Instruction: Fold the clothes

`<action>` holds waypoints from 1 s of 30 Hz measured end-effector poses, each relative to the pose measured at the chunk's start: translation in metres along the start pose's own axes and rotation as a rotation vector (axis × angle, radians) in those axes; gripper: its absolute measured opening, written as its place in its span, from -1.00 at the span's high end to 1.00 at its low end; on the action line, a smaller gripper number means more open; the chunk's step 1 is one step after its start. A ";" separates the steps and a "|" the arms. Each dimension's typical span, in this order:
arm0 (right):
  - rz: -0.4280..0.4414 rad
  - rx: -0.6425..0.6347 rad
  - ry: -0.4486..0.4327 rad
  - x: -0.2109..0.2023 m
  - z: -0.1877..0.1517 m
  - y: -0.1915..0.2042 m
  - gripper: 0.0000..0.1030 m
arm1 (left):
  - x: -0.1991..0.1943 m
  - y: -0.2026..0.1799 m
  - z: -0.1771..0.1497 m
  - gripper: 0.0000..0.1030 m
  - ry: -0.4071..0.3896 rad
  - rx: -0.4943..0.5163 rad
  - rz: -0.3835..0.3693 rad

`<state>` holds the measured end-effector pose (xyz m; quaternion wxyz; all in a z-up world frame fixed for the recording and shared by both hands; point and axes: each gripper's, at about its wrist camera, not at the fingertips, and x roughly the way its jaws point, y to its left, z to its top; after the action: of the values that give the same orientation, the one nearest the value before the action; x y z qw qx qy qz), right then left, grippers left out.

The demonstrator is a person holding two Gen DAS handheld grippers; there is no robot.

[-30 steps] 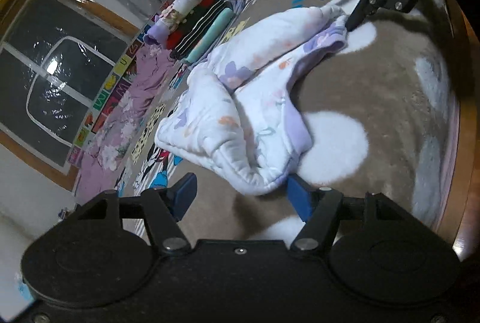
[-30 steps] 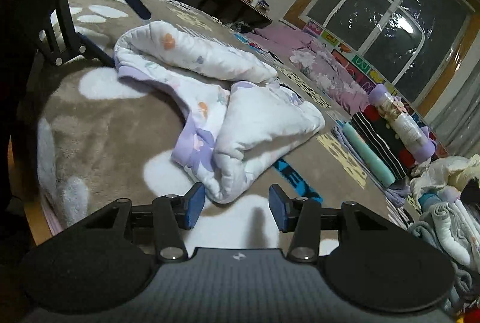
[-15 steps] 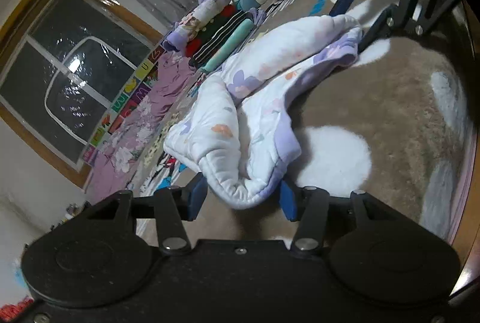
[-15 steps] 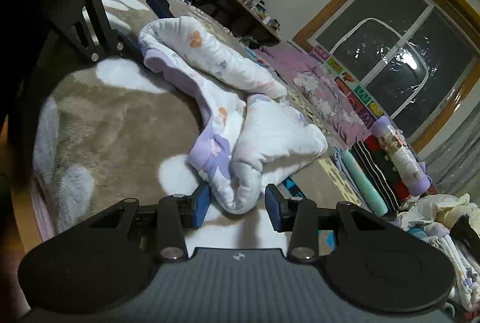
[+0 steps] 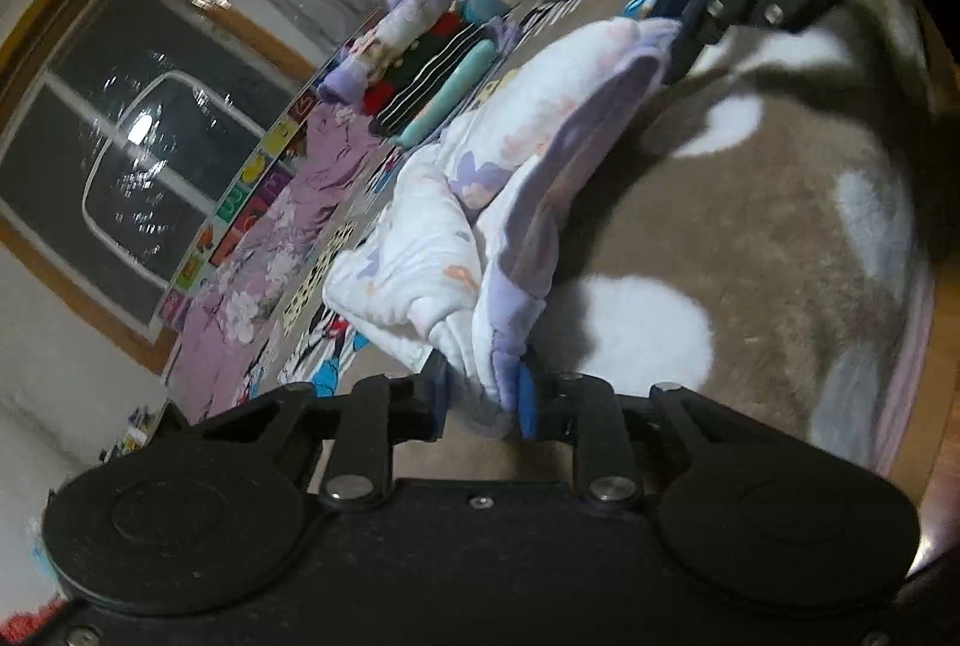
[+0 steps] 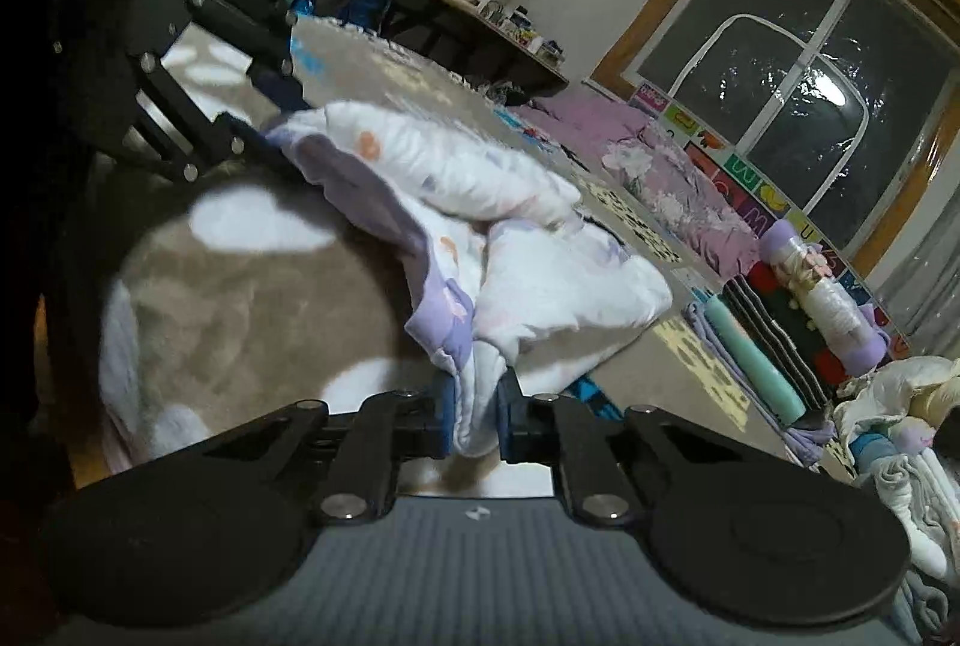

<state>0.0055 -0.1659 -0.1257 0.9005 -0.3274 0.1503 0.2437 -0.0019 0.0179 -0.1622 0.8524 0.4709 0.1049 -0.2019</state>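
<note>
Left gripper (image 5: 483,397): 1.0 s ago jaws were wide apart w/ blue pads either side of the white, padded, floral-print garment with lilac trim (image 5: 480,202); now jaws are closed on its near end, fabric bunched btwn pads. Right gripper (image 6: 474,415): same change, open 1.0 s ago, narrower at 0.5 s, now clamped on the opposite end. Garment: earlier lay slack on the brown plush blanket with white patches (image 5: 750,238); now both gripped ends are raised off it and the lilac edge is pulled more taut btwn grippers. Both views now motion-blurred and more tilted.
</note>
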 end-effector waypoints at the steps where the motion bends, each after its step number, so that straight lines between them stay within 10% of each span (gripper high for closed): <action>1: 0.006 0.003 0.000 -0.007 0.002 0.000 0.71 | -0.007 0.000 0.001 0.59 -0.003 0.009 -0.007; 12: -0.020 0.159 -0.148 -0.073 0.031 -0.041 0.69 | -0.063 0.075 0.034 0.57 -0.134 -0.190 -0.087; 30: 0.069 0.797 -0.310 0.050 0.019 -0.179 0.62 | 0.089 0.203 0.003 0.56 -0.276 -1.060 -0.311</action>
<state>0.1451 -0.2558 -0.0406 0.9599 0.0918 0.1064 0.2428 0.1680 0.0900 -0.0391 0.9382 -0.0728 0.1477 -0.3046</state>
